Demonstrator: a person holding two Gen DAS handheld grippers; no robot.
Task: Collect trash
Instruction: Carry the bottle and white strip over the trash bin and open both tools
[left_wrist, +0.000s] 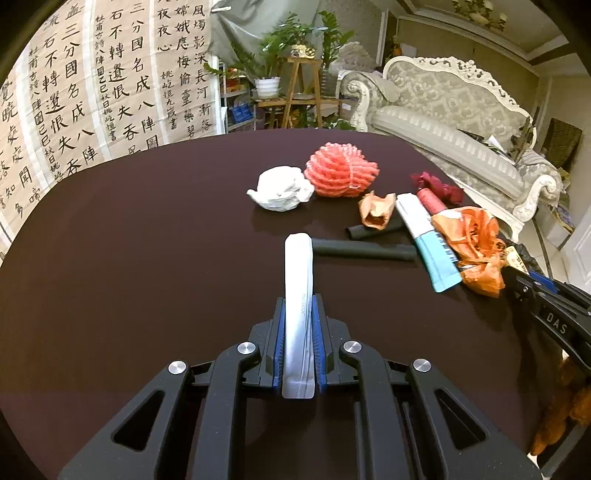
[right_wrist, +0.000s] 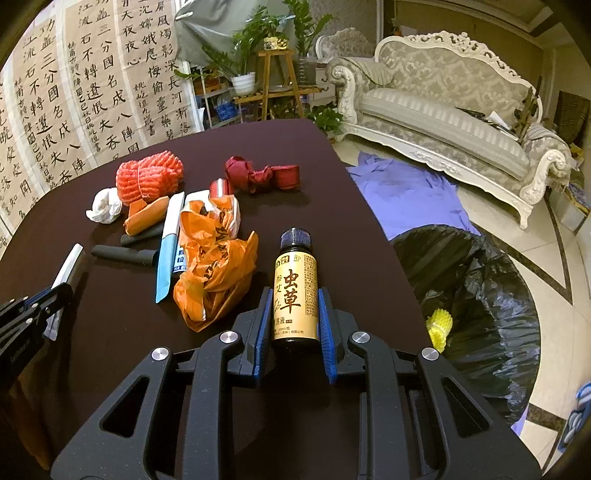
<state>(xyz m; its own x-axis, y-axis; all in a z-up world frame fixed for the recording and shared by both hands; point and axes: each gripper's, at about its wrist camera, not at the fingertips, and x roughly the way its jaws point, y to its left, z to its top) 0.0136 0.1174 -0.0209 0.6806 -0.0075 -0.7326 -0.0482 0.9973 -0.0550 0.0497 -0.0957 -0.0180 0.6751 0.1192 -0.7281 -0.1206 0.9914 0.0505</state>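
My left gripper (left_wrist: 298, 306) is shut on a flat white sachet (left_wrist: 298, 291) that sticks forward above the dark table (left_wrist: 129, 258). It also shows in the right wrist view (right_wrist: 61, 291) at the left edge. My right gripper (right_wrist: 291, 299) is shut on a small dark bottle (right_wrist: 295, 291) with a yellow label, held near the table's right edge. Trash lies on the table: white crumpled tissue (left_wrist: 280, 188), red foam net (left_wrist: 341, 170), orange plastic bag (right_wrist: 214, 266), blue-white packet (right_wrist: 168, 243), black tubes (right_wrist: 123, 254), red wrappers (right_wrist: 262, 172).
A bin lined with a black bag (right_wrist: 480, 295) stands on the floor right of the table, with a yellow foam net (right_wrist: 439, 326) inside. A purple cloth (right_wrist: 406, 192) lies on the floor. A white sofa (right_wrist: 443, 114) and plants (right_wrist: 258, 44) stand behind.
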